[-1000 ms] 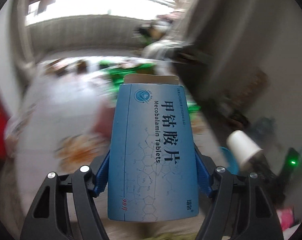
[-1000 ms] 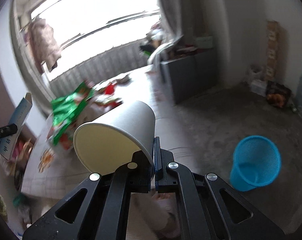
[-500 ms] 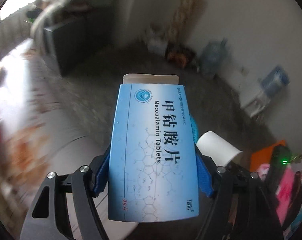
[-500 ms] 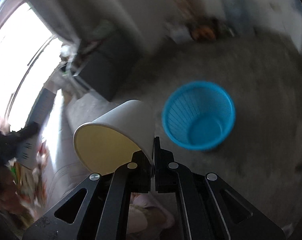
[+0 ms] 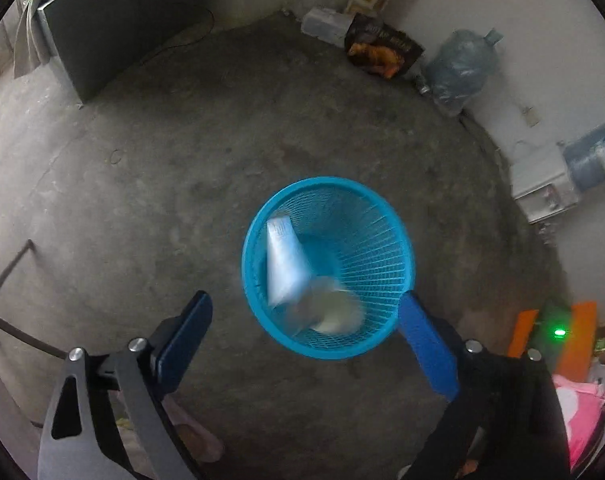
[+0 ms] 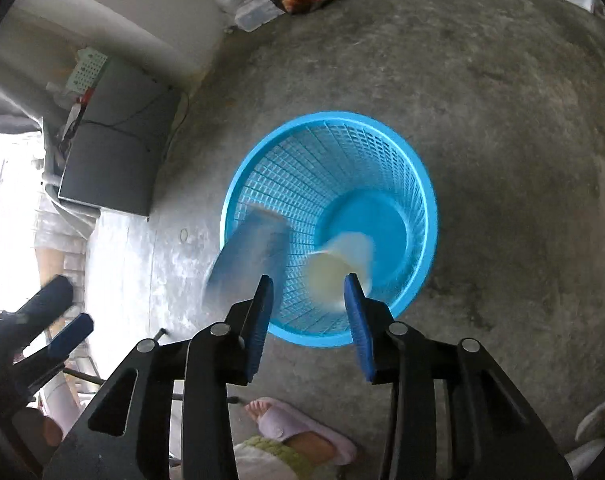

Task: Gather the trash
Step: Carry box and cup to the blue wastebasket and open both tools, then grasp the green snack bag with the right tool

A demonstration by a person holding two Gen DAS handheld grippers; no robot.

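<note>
Blue plastic mesh forms the round waste basket (image 5: 382,240) standing on the grey concrete floor (image 5: 142,160), with both grippers held above its near rim. Spread wide and holding nothing, the left gripper (image 5: 308,330) looks down on a blurred pale-blue tablet box (image 5: 284,268) against the basket's left inner wall and a blurred paper cup (image 5: 334,312) just right of it. Likewise spread and empty, the right gripper (image 6: 308,308) has the cup (image 6: 342,264) between its blue pads (image 6: 258,320) in view, the box (image 6: 250,252) smeared over the basket's near-left rim (image 6: 326,116).
</note>
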